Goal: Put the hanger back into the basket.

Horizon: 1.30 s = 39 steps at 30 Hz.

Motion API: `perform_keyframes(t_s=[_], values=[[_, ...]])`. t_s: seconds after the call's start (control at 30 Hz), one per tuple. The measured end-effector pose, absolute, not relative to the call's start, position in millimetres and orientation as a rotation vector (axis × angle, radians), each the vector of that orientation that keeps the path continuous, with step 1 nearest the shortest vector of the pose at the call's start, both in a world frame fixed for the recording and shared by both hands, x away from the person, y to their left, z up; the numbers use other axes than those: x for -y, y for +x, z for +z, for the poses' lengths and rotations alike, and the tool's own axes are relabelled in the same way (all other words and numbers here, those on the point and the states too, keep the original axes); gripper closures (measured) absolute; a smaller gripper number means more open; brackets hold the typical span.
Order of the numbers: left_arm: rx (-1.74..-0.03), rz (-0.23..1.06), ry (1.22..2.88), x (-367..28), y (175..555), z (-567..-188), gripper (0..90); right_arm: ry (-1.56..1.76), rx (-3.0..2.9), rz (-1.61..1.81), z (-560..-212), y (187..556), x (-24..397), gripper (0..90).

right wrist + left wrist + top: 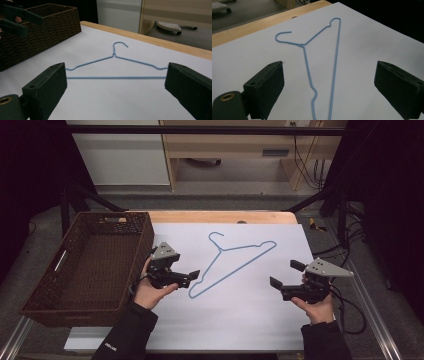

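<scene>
One thin light-blue wire clothes hanger point(235, 262) lies flat on the white sheet point(240, 320) covering the wooden desk point(220, 217), hook end pointing to the far edge, long bar running diagonally toward the near left. Nothing holds it. Two tongs are in play. The left tongs point(192, 276) sit just beside the hanger's near left corner, jaws spread wide, the hanger's end lying between them in the left gripper view point(322, 75). The right tongs point(284, 275) hover well off to the right, jaws wide too, framing the whole hanger in the right gripper view point(115, 67). Each hand grips from below. One dark brown woven basket point(50, 305) stands at the desk's left edge, beside the left hand.
</scene>
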<state>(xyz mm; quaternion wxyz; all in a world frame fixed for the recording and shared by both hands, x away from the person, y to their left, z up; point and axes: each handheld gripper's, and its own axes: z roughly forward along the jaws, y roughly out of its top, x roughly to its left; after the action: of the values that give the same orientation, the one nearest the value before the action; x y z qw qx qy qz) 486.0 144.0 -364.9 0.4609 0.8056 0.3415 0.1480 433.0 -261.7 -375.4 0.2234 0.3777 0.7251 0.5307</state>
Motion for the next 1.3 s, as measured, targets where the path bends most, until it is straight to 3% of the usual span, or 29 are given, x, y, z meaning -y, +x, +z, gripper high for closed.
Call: perform_keyframes(t_s=[1.1,1.3], values=[[-0.949,0.321,2.091,-90,563,-411,12.8,1.041,-2.044,1.453,-383,438,255,5.1],[-0.972,0.327,2.11,-83,576,-424,17.6,1.047,-2.041,1.459,-383,439,256,5.0]])
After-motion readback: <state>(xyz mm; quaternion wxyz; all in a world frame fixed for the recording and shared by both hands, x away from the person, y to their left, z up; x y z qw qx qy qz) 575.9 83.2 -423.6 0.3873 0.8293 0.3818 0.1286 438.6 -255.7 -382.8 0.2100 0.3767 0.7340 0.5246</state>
